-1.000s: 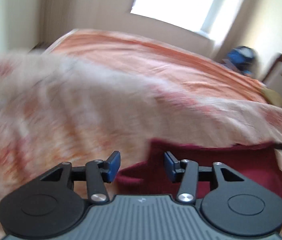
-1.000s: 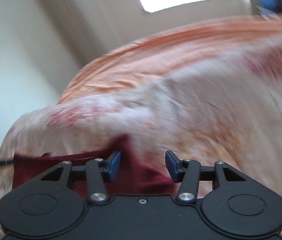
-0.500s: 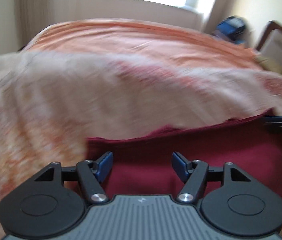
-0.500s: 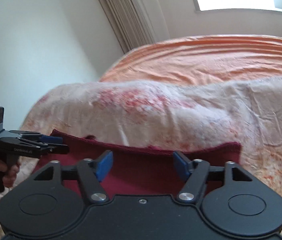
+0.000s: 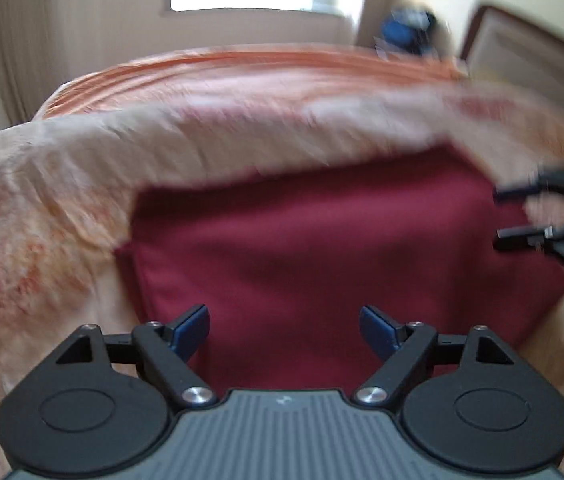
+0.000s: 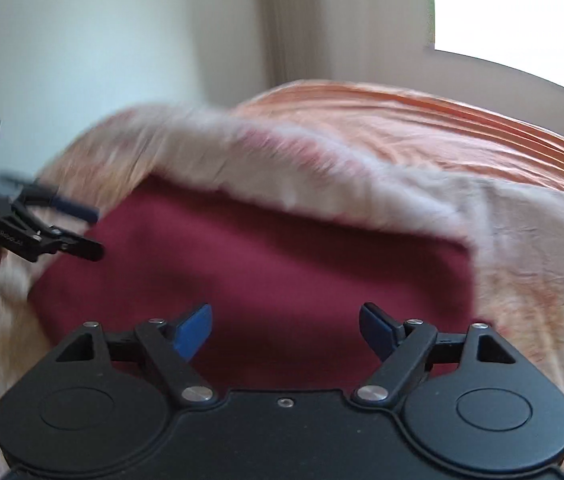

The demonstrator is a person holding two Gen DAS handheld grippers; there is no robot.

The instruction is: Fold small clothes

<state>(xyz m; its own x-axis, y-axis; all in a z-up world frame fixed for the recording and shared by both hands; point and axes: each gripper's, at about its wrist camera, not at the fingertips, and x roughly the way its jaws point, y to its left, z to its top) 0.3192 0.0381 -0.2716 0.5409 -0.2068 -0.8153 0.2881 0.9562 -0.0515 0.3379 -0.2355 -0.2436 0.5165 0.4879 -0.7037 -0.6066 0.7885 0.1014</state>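
A dark red folded cloth (image 5: 322, 240) lies flat on the pale blanket with orange-red blotches (image 5: 42, 208). The left gripper (image 5: 284, 330) hangs over the cloth's near edge, fingers spread wide, holding nothing. The right gripper (image 6: 285, 330) does the same; from the left camera it shows at 3 o'clock.

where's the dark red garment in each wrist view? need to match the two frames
Left wrist: the dark red garment fills the centre, beyond the open left hand-held gripper; the right hand-held gripper juts in at its right edge.
Right wrist: the garment fills the centre, beyond the open right hand-held gripper; the left hand-held gripper is at its left edge.
Shared landmark: the orange bedspread behind it.
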